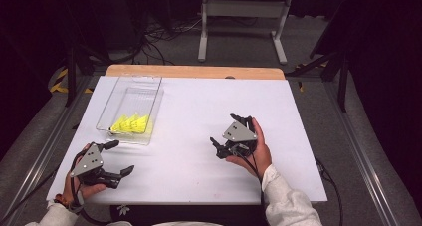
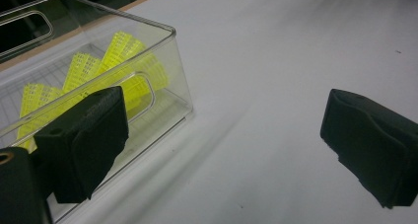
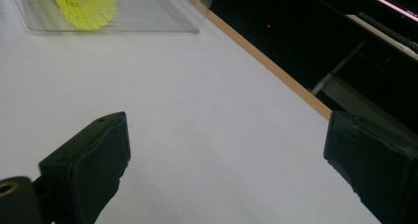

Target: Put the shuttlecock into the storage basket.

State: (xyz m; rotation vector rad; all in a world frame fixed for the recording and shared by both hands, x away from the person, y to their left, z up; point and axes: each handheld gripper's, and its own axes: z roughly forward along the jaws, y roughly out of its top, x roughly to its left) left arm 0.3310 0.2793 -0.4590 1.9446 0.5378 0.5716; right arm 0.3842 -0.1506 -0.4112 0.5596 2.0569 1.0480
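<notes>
Clear rectangular plastic bin (image 1: 130, 110) holding yellow mesh shuttlecocks (image 1: 130, 124) stands at the left of the white table top (image 1: 199, 121), beside its left edge; bare surface spreads rightward. Left gripper (image 1: 122, 158), just before the bin, and right gripper (image 1: 217, 147), mid-table, both gape wide, holding nothing.

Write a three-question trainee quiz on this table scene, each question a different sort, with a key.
1. True or false: the yellow shuttlecocks lie inside the clear plastic bin.
2. Multiple choice: the left gripper is A) shut on a shuttlecock, B) open and empty, C) inside the bin.
3. Fill in: the right gripper is held over the white ____, its jaws apart.

Key: 1 true; 2 B; 3 table.
</notes>
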